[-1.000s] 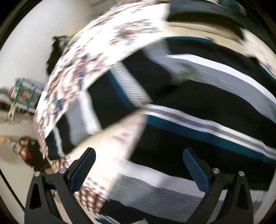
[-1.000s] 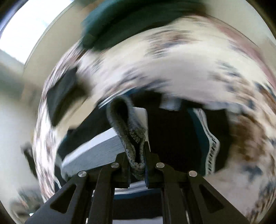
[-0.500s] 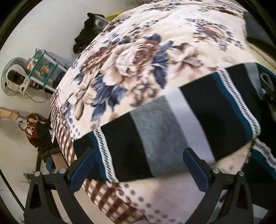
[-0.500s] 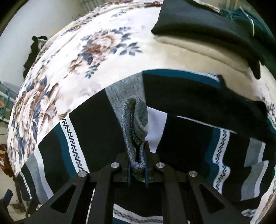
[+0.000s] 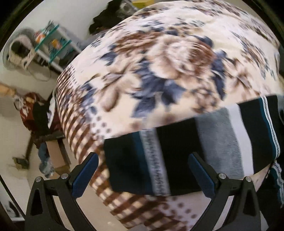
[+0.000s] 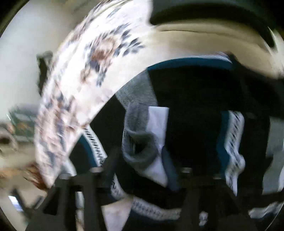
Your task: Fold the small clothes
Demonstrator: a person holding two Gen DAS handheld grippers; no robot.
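A striped knit garment (image 5: pixel 195 147) in black, grey, white and teal lies on a floral bedspread (image 5: pixel 159 62). In the left wrist view a flat sleeve-like part stretches across in front of my left gripper (image 5: pixel 142 170), which is open and empty just above its near edge. The right wrist view is strongly blurred. There my right gripper (image 6: pixel 142 170) has its fingers spread apart, with a grey and white fold of the garment (image 6: pixel 142 142) lying loose between them.
The bed edge drops off to the left, with a shelf rack (image 5: pixel 53 44), a fan (image 5: pixel 17 48) and clutter on the floor (image 5: pixel 35 115). Dark folded clothes (image 6: pixel 204 16) lie on a cream cushion at the far side of the bed.
My right gripper was shut on the grey fold and has now opened, letting it go. The left gripper has drifted left toward the bed edge, staying open.
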